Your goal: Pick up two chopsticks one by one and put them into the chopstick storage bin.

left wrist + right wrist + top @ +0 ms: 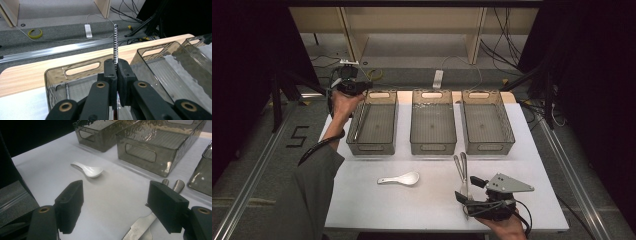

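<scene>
left gripper view: tool (115, 72) pinching knife (115, 42)

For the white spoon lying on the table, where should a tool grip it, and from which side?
Probably the handle of the white spoon, taken from above. It lies flat and bowl-up, handle pointing toward the person's left; the slim handle fits between jaws, while the wide, rounded bowl would likely slip.

spoon (399, 179): glossy white ceramic (smooth) | bins (433, 122): smoky clear plastic | knife (140, 227): shiny metal
</scene>
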`<act>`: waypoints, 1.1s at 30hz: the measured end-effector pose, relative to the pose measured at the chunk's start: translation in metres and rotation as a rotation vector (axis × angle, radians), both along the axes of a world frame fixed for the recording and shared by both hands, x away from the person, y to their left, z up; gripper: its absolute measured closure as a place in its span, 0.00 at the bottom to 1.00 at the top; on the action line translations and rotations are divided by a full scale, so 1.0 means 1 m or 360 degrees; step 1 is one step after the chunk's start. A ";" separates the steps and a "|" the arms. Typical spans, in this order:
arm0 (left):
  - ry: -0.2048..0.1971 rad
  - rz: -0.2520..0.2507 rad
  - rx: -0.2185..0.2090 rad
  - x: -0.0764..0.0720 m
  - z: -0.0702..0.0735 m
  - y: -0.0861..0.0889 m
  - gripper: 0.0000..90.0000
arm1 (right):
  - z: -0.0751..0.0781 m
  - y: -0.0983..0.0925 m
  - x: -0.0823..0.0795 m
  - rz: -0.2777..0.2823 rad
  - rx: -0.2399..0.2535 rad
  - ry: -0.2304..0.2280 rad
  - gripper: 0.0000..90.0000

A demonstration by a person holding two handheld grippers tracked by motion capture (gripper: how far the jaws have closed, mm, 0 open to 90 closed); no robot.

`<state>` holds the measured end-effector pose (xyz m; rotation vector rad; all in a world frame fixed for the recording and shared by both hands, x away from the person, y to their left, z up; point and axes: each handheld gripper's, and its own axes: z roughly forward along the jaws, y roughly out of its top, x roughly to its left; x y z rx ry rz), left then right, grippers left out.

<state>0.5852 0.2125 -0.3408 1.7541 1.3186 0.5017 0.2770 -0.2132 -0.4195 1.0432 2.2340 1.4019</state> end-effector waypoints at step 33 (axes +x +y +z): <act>0.0004 -0.0002 -0.0009 -0.004 -0.030 -0.006 0.85 | 0.000 0.001 0.000 0.0004 -0.0013 0.0000 0.33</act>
